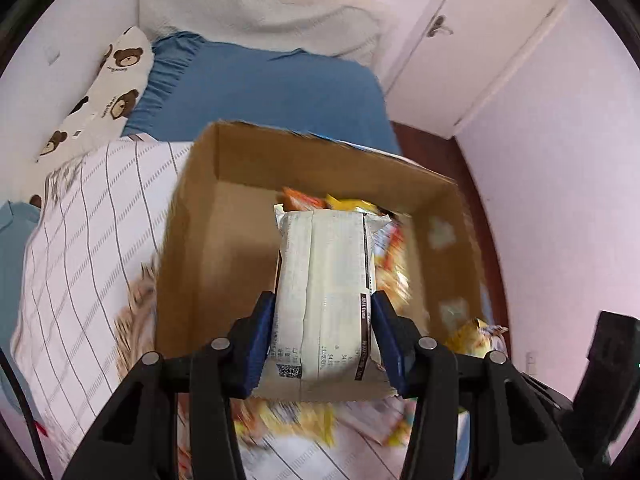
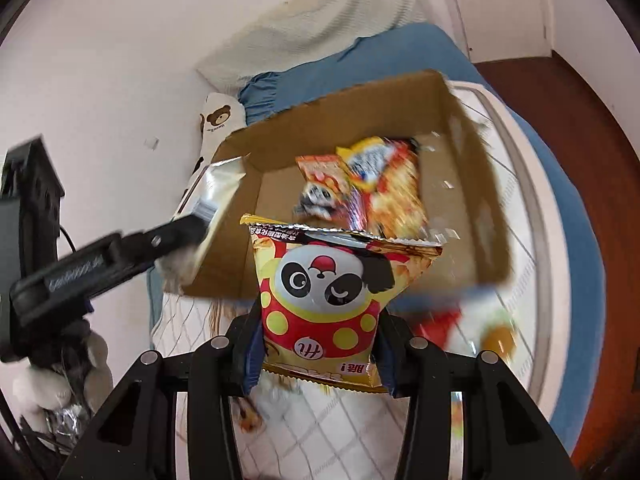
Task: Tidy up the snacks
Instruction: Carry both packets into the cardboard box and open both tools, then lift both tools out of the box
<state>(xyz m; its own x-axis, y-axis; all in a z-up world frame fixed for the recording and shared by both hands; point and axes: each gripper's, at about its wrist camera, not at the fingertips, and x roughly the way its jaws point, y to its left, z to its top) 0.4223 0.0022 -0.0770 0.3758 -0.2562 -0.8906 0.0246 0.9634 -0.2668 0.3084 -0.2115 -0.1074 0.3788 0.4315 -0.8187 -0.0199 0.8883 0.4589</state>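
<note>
An open cardboard box (image 1: pixel 192 240) stands on the bed and shows in the right wrist view too (image 2: pixel 472 152). Several orange and yellow snack packets (image 2: pixel 372 184) lie inside it. My left gripper (image 1: pixel 324 336) is shut on a white snack pack (image 1: pixel 326 280) and holds it over the box's near side. It shows from the side in the right wrist view (image 2: pixel 200 216), at the box's left wall. My right gripper (image 2: pixel 320 344) is shut on a yellow and red panda snack bag (image 2: pixel 324 292), held in front of the box's near wall.
More snack packets (image 1: pixel 296 416) lie blurred on the white checked blanket (image 1: pixel 80 272) before the box. A bear-print pillow (image 1: pixel 108 84) and blue sheet (image 1: pixel 272 88) lie behind it. A door (image 1: pixel 480 40) is at right. Red and orange packets (image 2: pixel 472 328) lie right of the box.
</note>
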